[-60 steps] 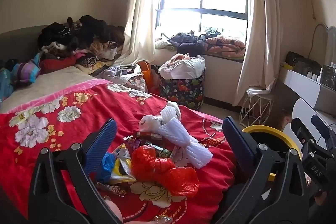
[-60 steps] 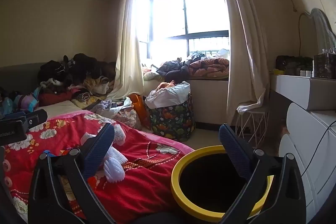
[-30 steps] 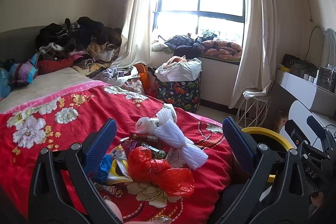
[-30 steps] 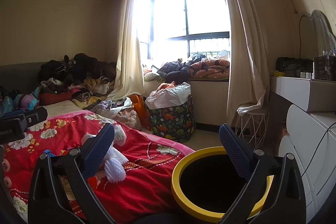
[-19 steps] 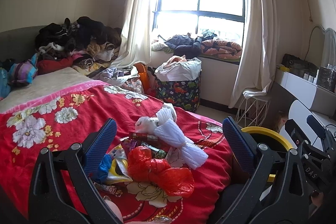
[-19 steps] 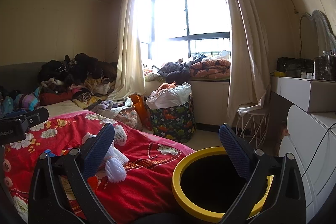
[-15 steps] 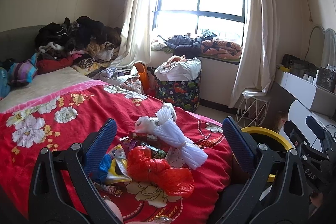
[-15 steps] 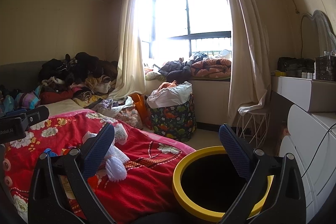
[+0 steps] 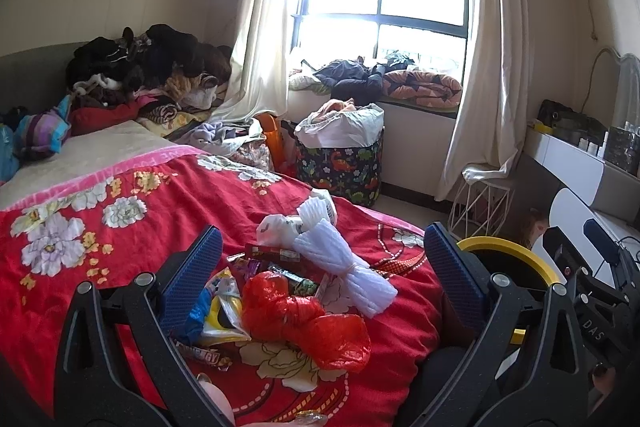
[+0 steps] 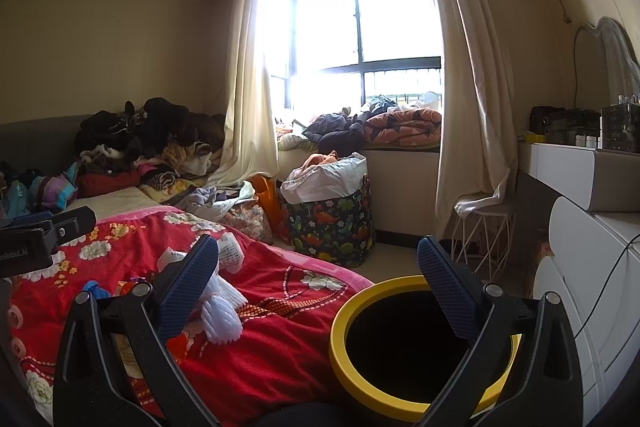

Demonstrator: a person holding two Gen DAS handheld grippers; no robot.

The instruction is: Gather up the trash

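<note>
A heap of trash lies on the red flowered bedspread [image 9: 120, 227]: a crumpled red plastic bag [image 9: 296, 319], a white foam net sleeve [image 9: 344, 259], a white plastic bag [image 9: 276, 227], snack wrappers [image 9: 224, 307] and a blue scrap [image 9: 200, 311]. My left gripper [image 9: 320, 279] hovers open above the heap, holding nothing. A yellow-rimmed black bin [image 10: 420, 343] stands on the floor beside the bed, also seen as the yellow rim [image 9: 504, 255]. My right gripper [image 10: 316, 283] is open and empty over the bed's edge and the bin. The foam sleeve [image 10: 220, 311] shows behind its left finger.
Clothes are piled at the bed's head [image 9: 148, 75]. A patterned laundry basket [image 10: 332, 223] stands under the window, with bedding on the sill [image 10: 400, 127]. A white wire stool [image 10: 480, 231] and a white dresser [image 10: 588, 267] line the right side.
Both grippers have barely moved, with only a slight drift of each view. The trash heap and bin are as before.
</note>
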